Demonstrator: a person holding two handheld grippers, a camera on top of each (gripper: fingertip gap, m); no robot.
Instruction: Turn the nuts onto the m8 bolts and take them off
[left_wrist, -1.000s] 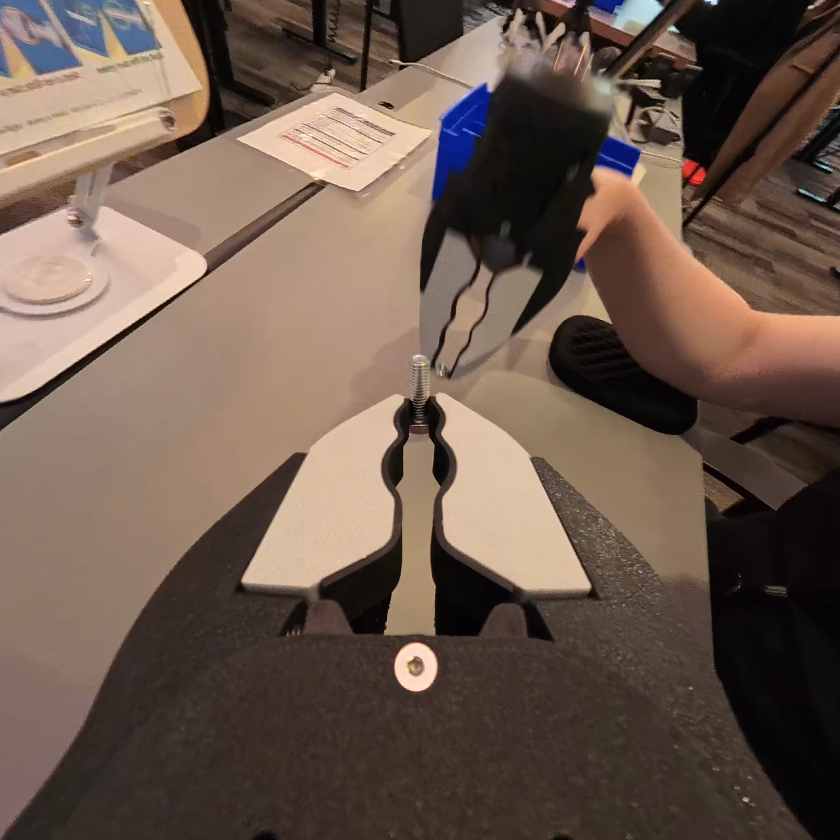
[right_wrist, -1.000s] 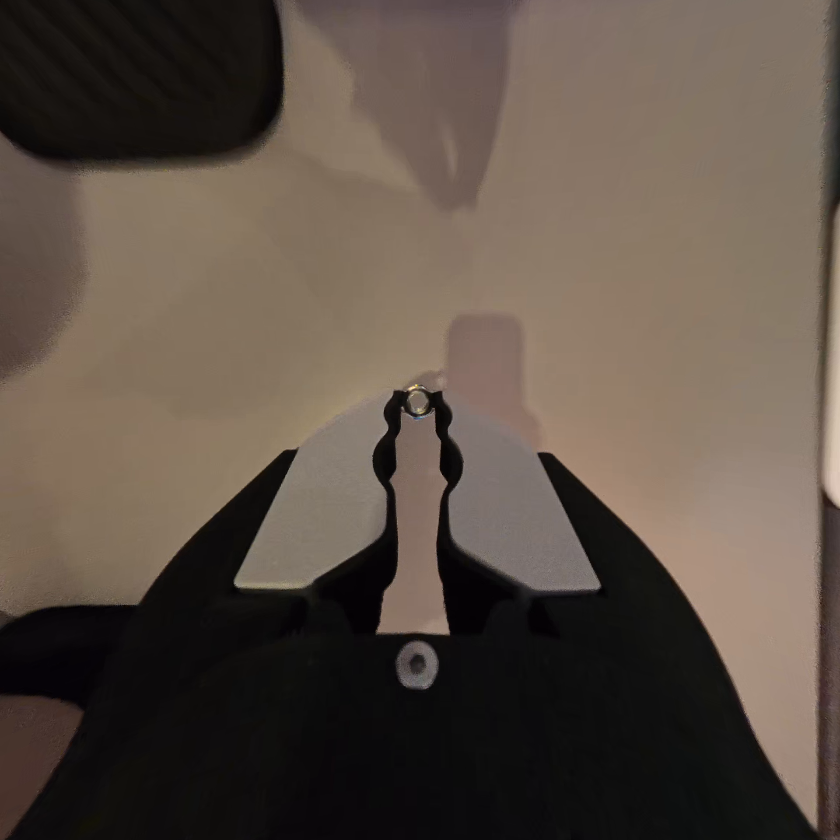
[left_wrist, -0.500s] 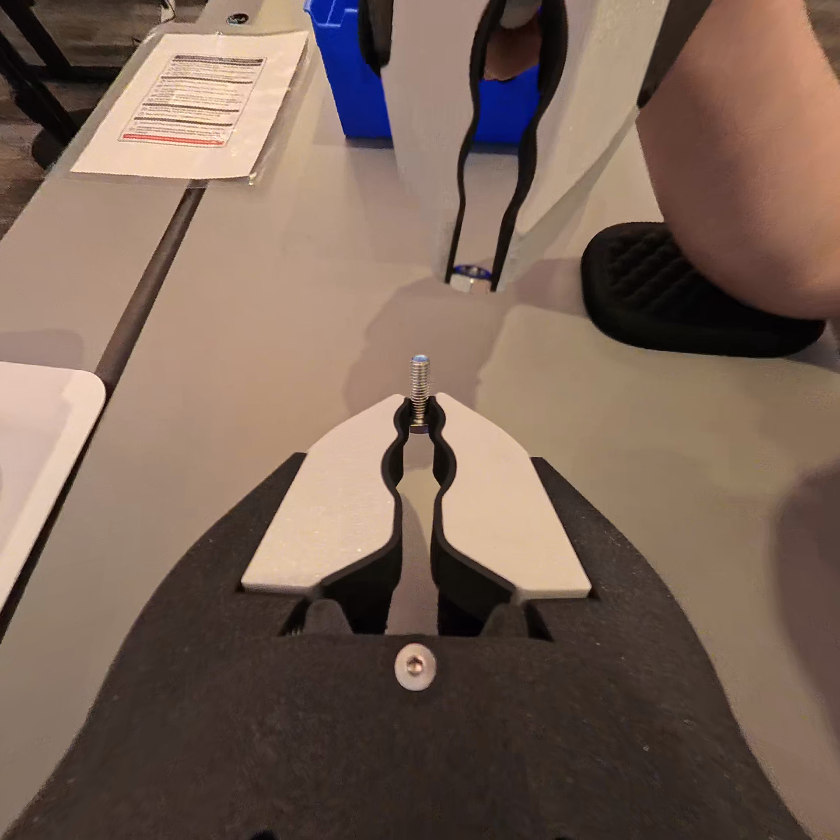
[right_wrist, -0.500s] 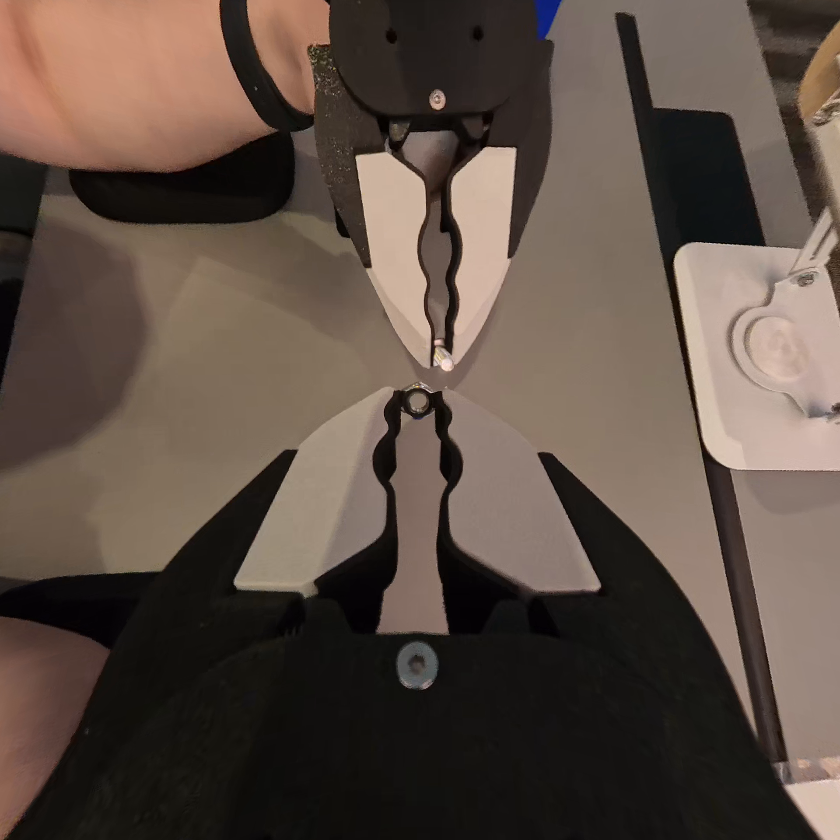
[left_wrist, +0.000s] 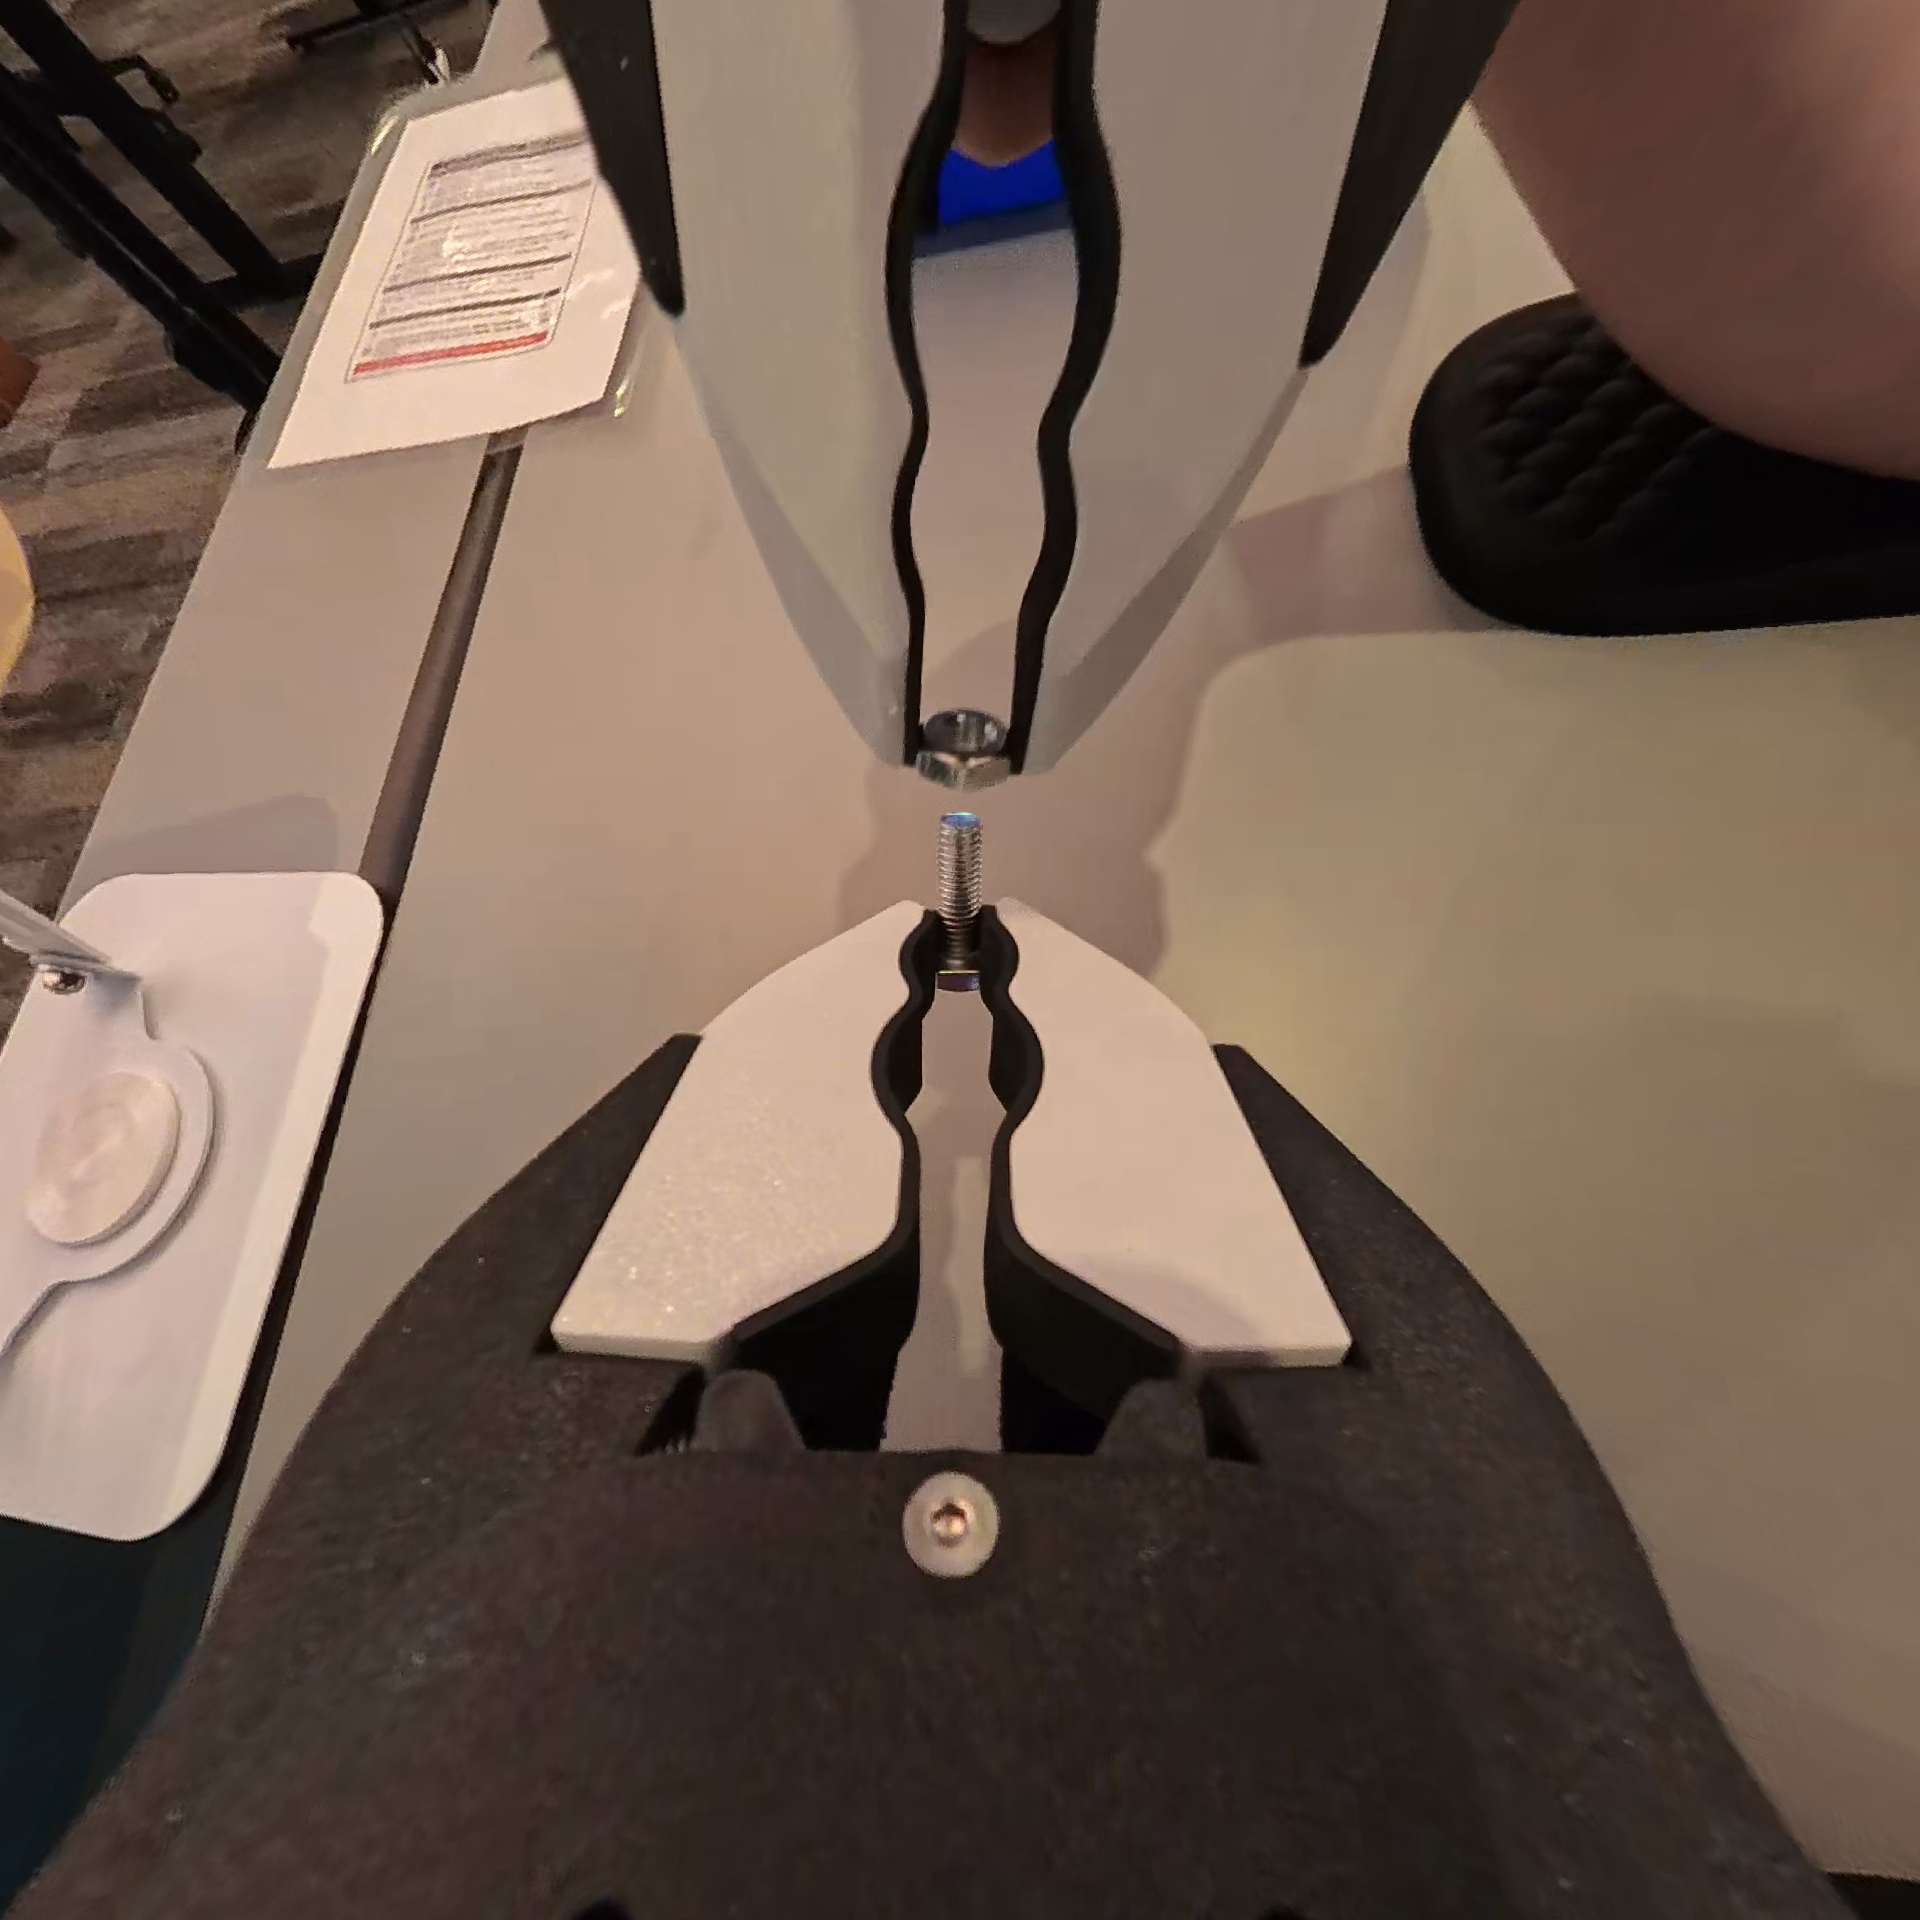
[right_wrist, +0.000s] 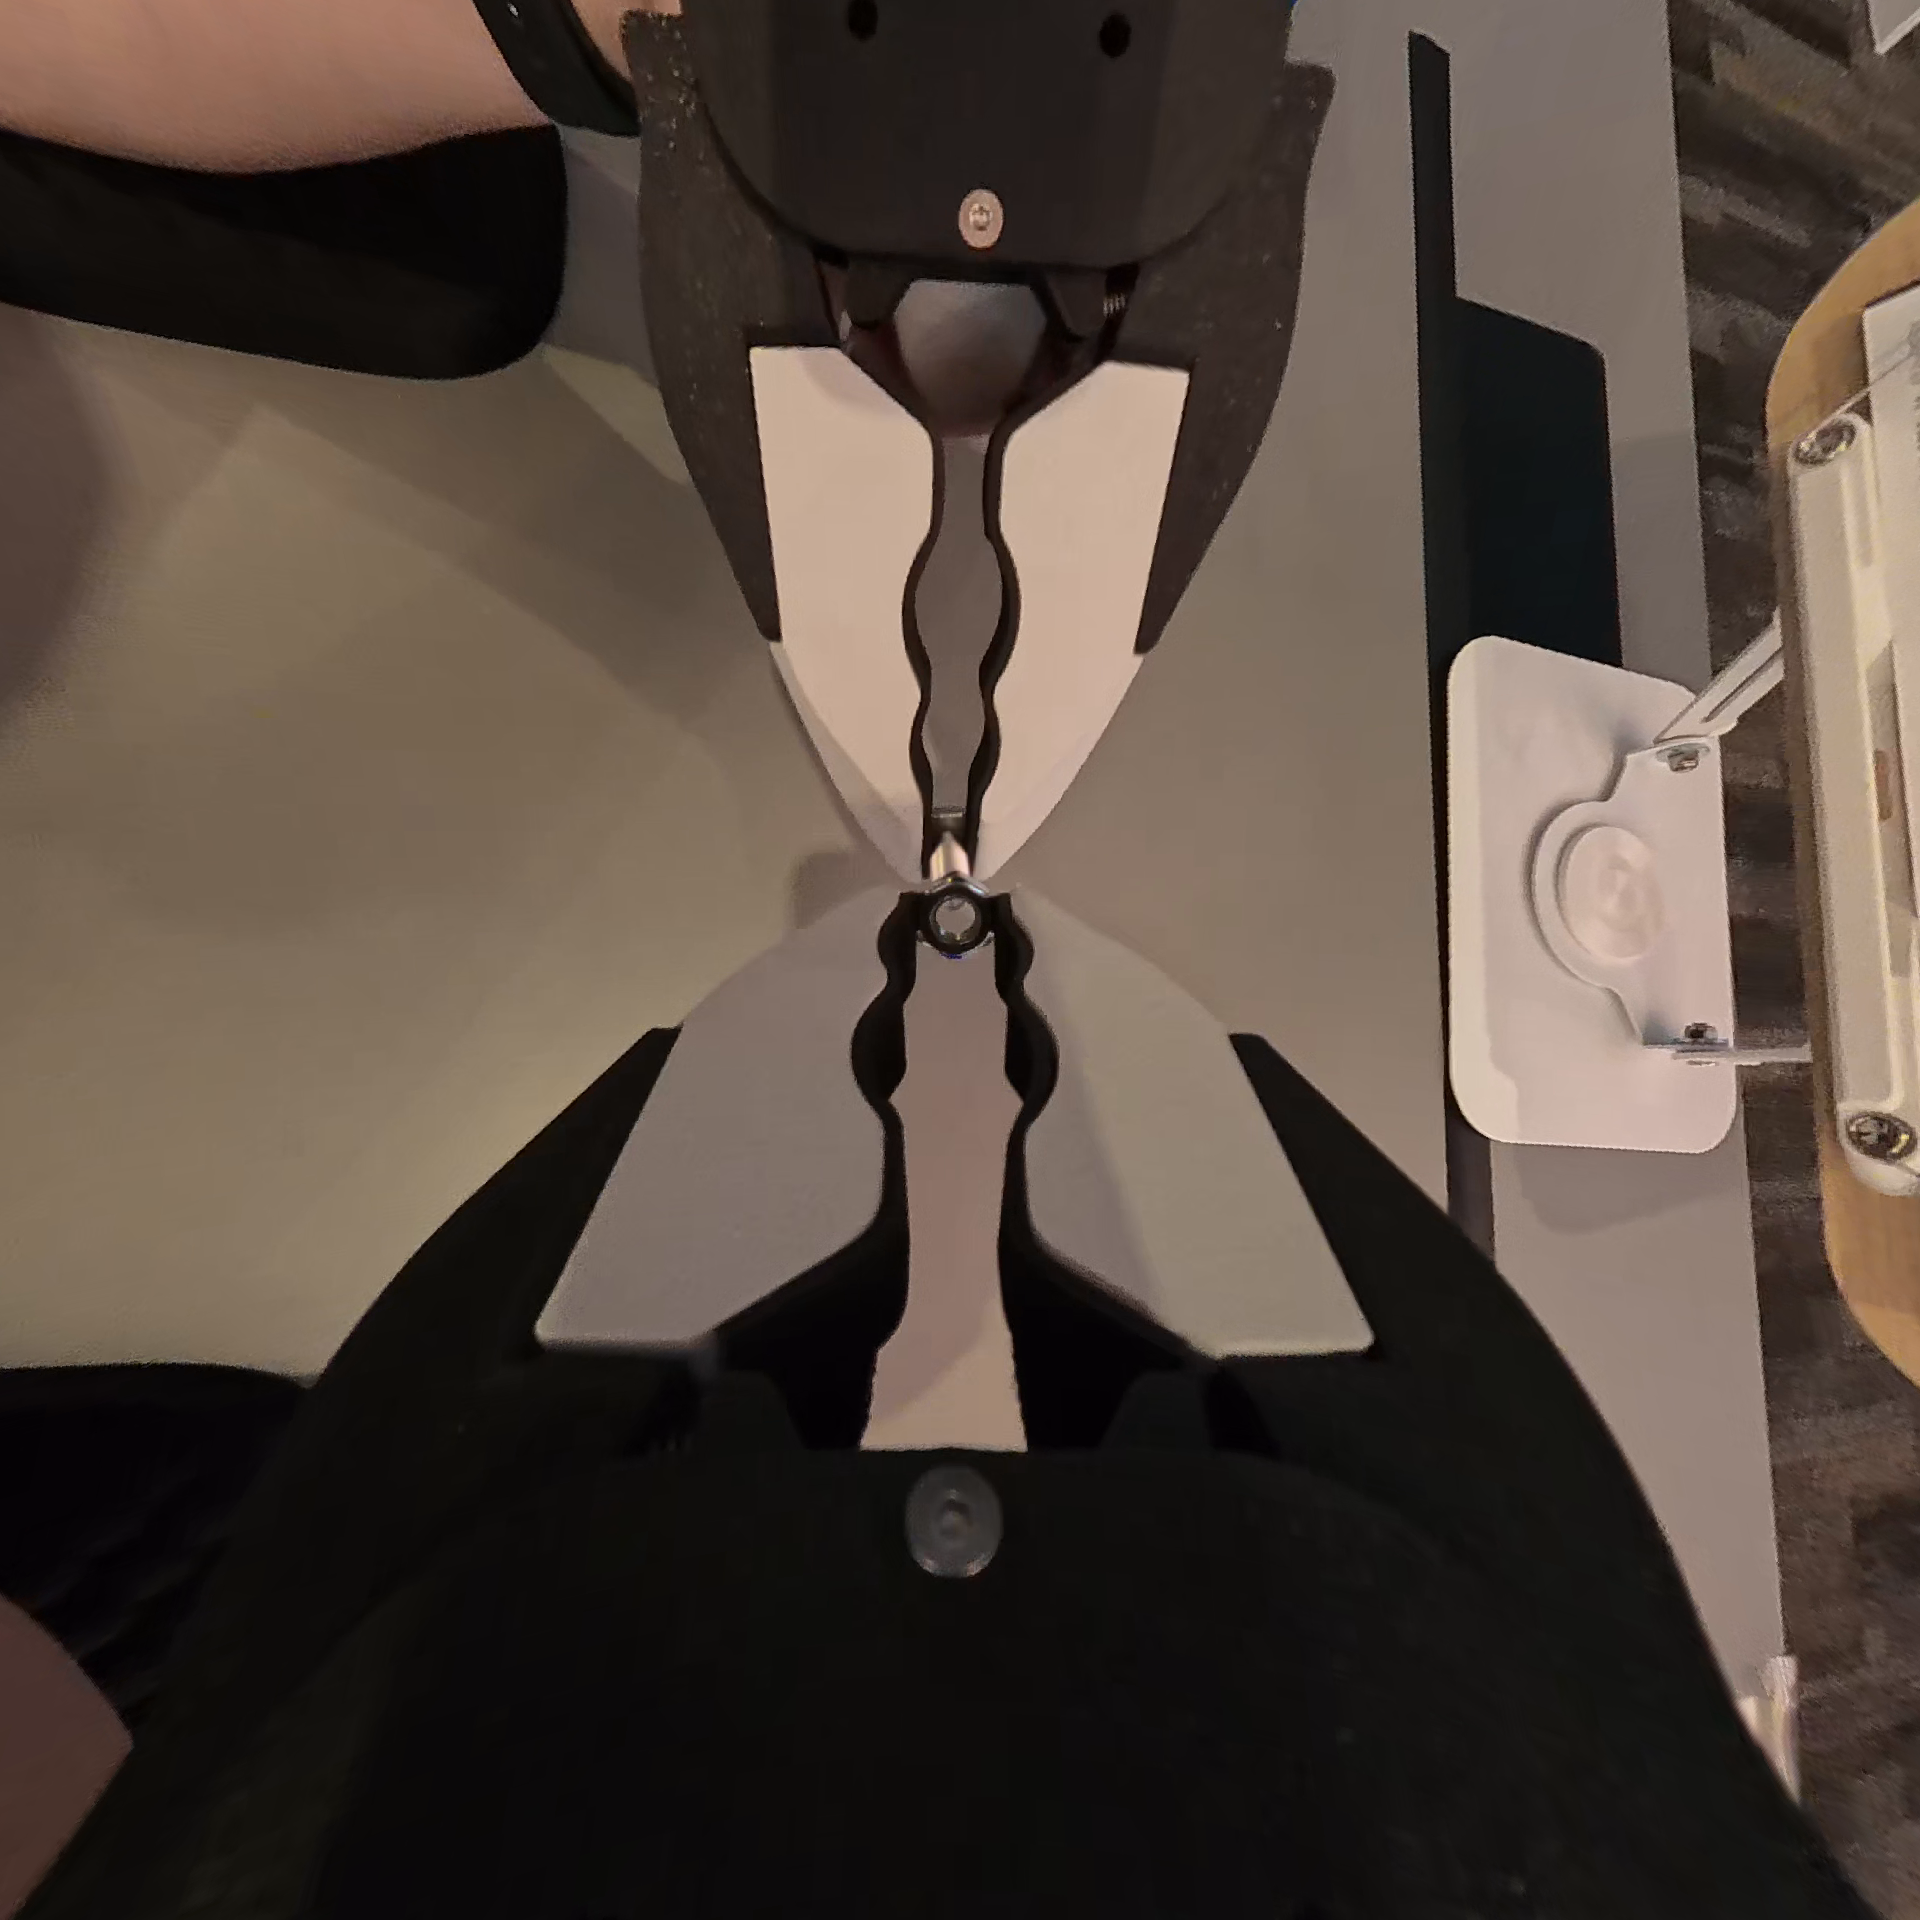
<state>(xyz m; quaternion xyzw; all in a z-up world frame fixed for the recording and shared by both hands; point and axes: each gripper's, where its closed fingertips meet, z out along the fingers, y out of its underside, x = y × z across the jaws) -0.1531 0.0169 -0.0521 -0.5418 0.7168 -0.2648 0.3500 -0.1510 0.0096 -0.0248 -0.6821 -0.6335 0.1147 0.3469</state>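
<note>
A grey table (left_wrist: 1455, 935) fills both views, with a dark patterned floor beyond its edge. On it lie a laminated paper sheet (left_wrist: 468, 270), the white base of a stand (left_wrist: 177, 1195) and a black padded rest (left_wrist: 1662, 499) under a person's forearm (left_wrist: 1714, 208). A small piece of a blue bin (left_wrist: 997, 182) shows between the far fingers.

The left claw (left_wrist: 956, 951) is pressed on the bolt (left_wrist: 957, 873): it pinches the head end, and the threaded shank sticks out forward from the tips. The right claw (left_wrist: 961, 743) faces it from the other side and pinches a hex nut (left_wrist: 961, 753) at its tips, with the hole turned toward the bolt.

In the left wrist view a small gap shows between the bolt's end and the nut. In the right wrist view the bolt (right_wrist: 948, 857) ends just at the nut (right_wrist: 953, 920), and I cannot tell if they touch. Bolt and nut stand nearly in one line, above the table.
</note>
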